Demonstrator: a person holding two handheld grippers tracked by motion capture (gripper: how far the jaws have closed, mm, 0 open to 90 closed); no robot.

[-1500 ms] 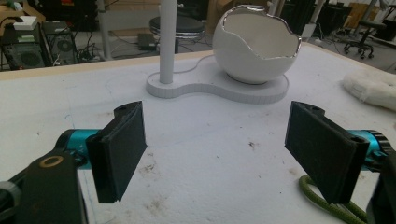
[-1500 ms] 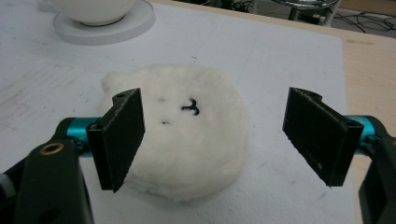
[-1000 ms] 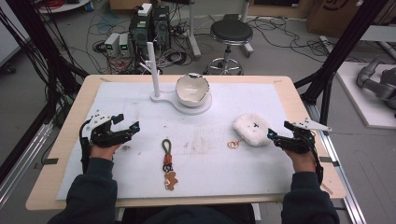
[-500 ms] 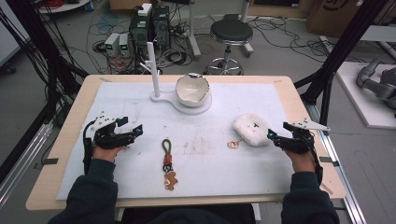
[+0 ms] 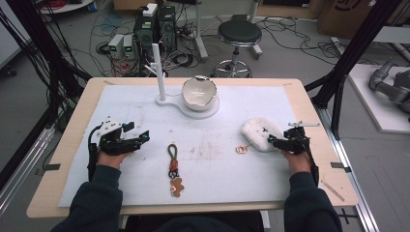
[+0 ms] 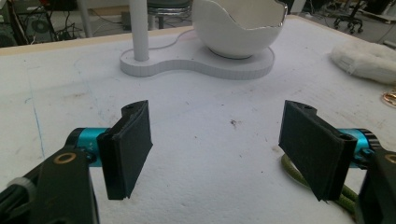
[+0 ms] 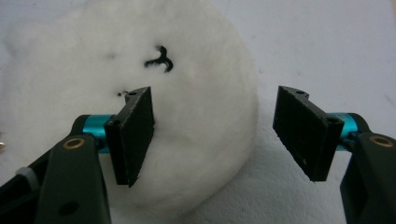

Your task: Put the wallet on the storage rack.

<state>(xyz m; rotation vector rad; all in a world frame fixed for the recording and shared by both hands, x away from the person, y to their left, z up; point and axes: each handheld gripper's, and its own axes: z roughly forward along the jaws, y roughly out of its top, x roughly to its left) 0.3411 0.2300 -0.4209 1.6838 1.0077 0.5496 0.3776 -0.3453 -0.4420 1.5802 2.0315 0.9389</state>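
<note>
your right gripper (image 5: 273, 141) sat jaws apart at the fluffy white round plush (image 5: 258, 134) on the surface's right. left gripper (image 5: 141, 137) gaped empty beside the olive cord keychain (image 5: 172, 157).

A lab: tangled floor cables (image 5: 72, 53), electronics boxes (image 5: 155, 26), black frame struts (image 5: 353, 53) around the table (image 5: 309, 104).
</note>
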